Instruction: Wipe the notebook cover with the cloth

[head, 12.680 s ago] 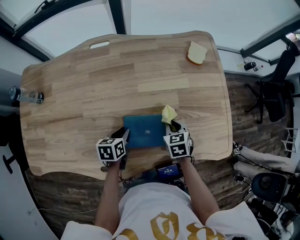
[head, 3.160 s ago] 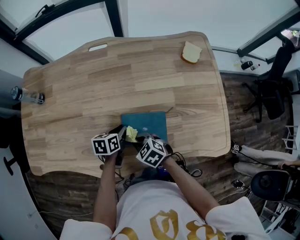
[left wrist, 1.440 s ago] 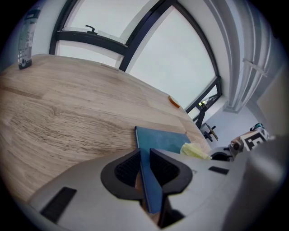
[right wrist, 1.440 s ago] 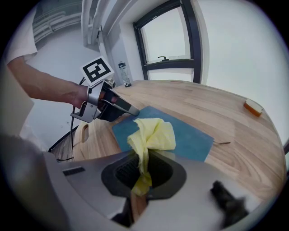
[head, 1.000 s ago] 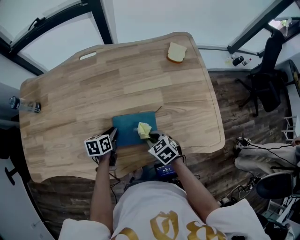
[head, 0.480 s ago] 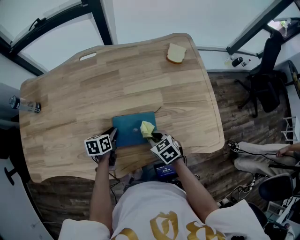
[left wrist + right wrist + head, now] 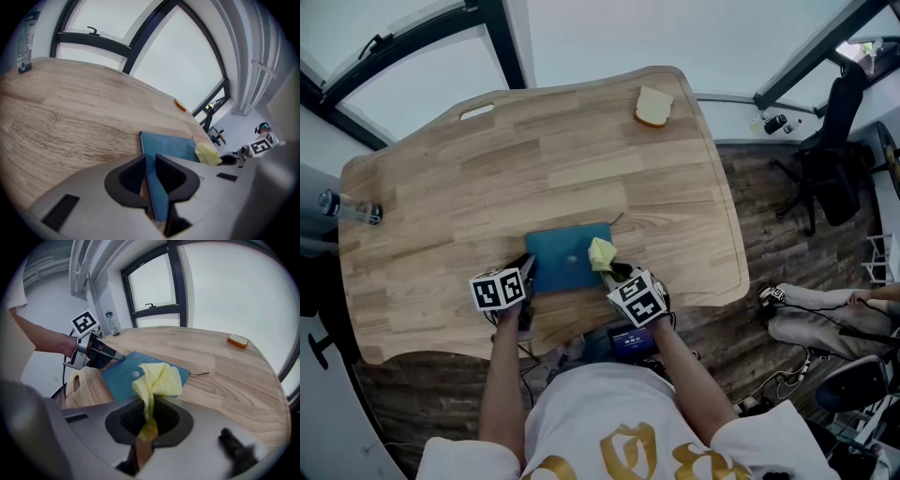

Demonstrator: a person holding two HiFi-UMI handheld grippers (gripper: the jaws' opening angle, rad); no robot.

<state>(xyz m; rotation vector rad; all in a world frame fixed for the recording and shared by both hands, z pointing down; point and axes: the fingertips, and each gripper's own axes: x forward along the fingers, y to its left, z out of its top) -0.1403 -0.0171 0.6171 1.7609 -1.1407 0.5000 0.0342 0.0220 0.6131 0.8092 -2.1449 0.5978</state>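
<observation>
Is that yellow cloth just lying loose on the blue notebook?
No, the yellow cloth is pinched between the jaws of the right gripper.

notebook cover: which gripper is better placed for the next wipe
Right. The right gripper is shut on the yellow cloth, which sits over the notebook cover. The left gripper is clamped on the notebook's edge, steadying it.

One notebook (image 7: 567, 260), one cloth (image 7: 601, 252), one bottle (image 7: 349, 209)
</observation>
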